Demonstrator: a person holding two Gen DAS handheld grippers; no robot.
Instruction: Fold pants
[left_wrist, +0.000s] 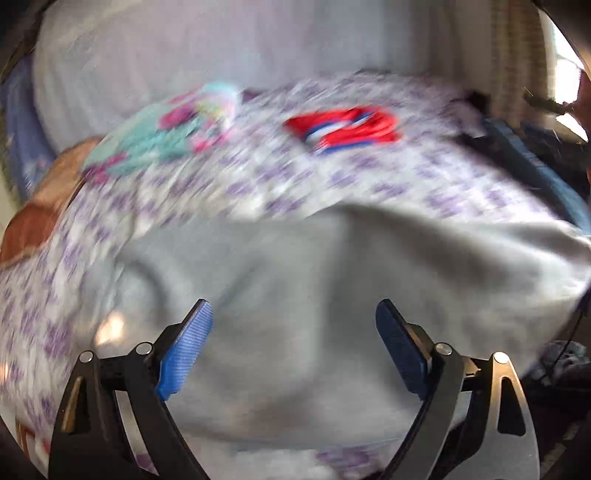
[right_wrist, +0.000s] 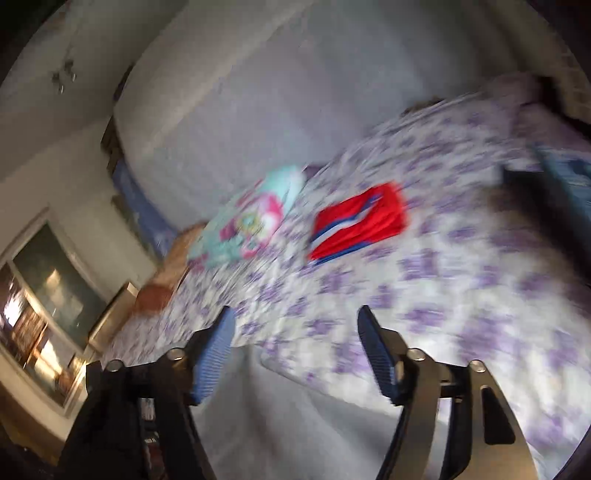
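Light grey pants (left_wrist: 295, 280) lie rumpled on a bed with a purple-flowered cover (left_wrist: 369, 177). My left gripper (left_wrist: 293, 314) is open just above the grey cloth, holding nothing. In the right wrist view a strip of the grey pants (right_wrist: 295, 413) shows at the bottom, between and below the fingers. My right gripper (right_wrist: 295, 321) is open and empty above the bed cover (right_wrist: 443, 295). Both views are blurred by motion.
A folded red garment with blue and white stripes (left_wrist: 343, 127) (right_wrist: 358, 223) and a teal and pink folded garment (left_wrist: 166, 136) (right_wrist: 247, 221) lie farther back on the bed. Dark blue clothes (left_wrist: 528, 162) lie at the right. A brown cushion (left_wrist: 40, 206) and a window (right_wrist: 44, 306) are at the left.
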